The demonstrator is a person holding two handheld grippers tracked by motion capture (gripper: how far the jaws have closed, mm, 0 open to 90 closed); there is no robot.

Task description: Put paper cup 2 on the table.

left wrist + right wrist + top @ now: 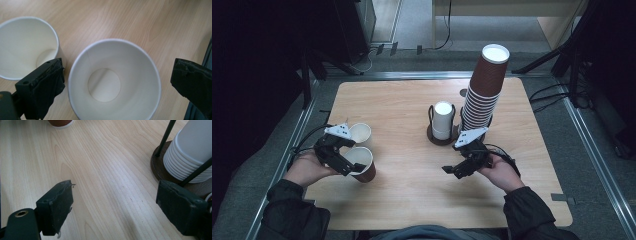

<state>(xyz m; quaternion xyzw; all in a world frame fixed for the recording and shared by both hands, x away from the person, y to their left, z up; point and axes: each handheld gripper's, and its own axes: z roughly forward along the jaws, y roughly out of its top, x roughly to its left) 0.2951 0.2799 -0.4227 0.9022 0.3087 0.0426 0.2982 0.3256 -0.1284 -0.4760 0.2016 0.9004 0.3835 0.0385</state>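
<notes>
Near the tabletop's (412,200) left edge, the left hand-held gripper (115,82) straddles a brown paper cup (362,164), jaws spread, apparently releasing or about to grip it, while the right hand-held gripper (115,207) waits open

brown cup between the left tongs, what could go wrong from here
1. The left tongs stand open around the brown cup; closing hard could crush its thin rim.
2. The second cup stands close beside it, right by one jaw, and could get knocked over.
3. The right tongs hover open near the tall cup stack, which leans and might topple if bumped.
</notes>
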